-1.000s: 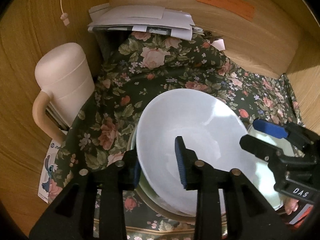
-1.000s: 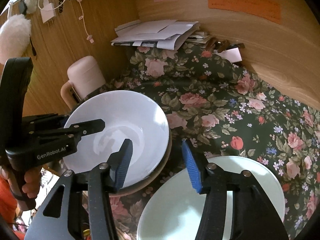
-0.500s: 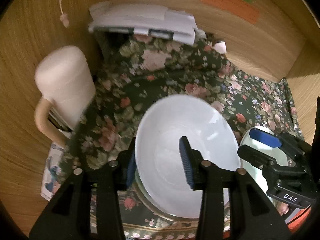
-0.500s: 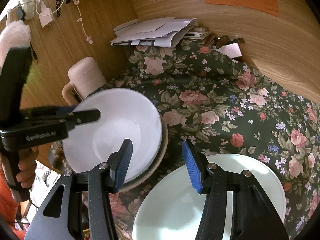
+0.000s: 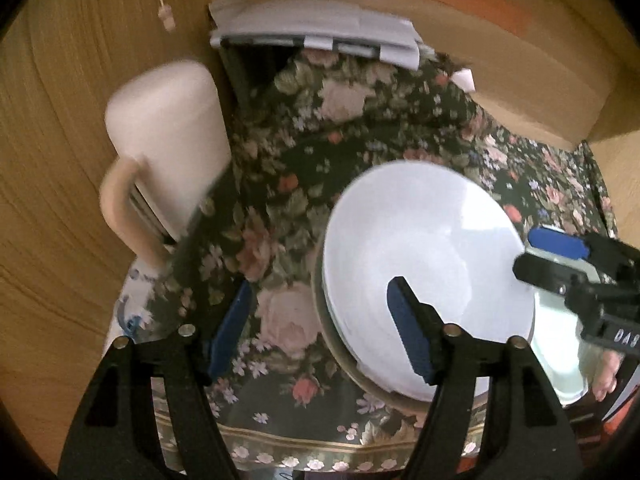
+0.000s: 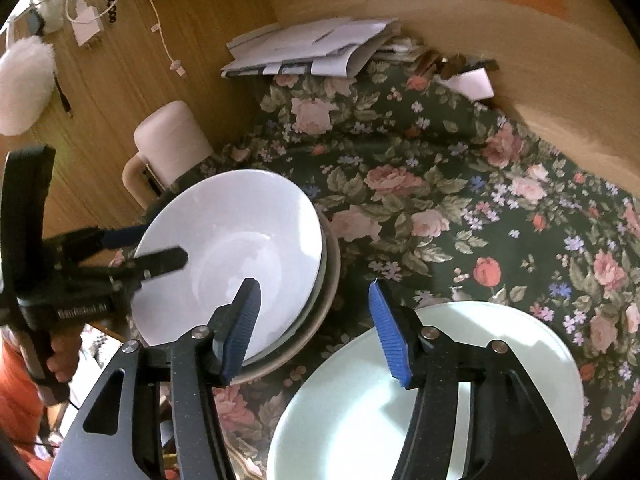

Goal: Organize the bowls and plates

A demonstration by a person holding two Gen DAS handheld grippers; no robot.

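A white bowl (image 5: pixel 424 264) (image 6: pixel 236 248) sits nested in a beige bowl (image 6: pixel 320 320) on the floral cloth. My left gripper (image 5: pixel 320 330) is open, its right finger over the white bowl's rim and its left finger over the cloth; it holds nothing. It also shows in the right wrist view (image 6: pixel 154 246), open astride the bowl's left rim. My right gripper (image 6: pixel 316 328) is open and empty above the gap between the stacked bowls and a pale green plate (image 6: pixel 480 380), which lies at the front right.
A pink lidded mug (image 5: pixel 168 140) (image 6: pixel 168 140) stands left of the bowls against the wooden wall. A stack of papers (image 6: pixel 312 48) lies at the back. The floral cloth (image 6: pixel 460 200) covers the table, with wooden walls (image 6: pixel 560 80) behind and left.
My left gripper has opened, let go of the white bowl's rim and shifted left. The white bowl now rests in the beige bowl. My right gripper has barely moved.
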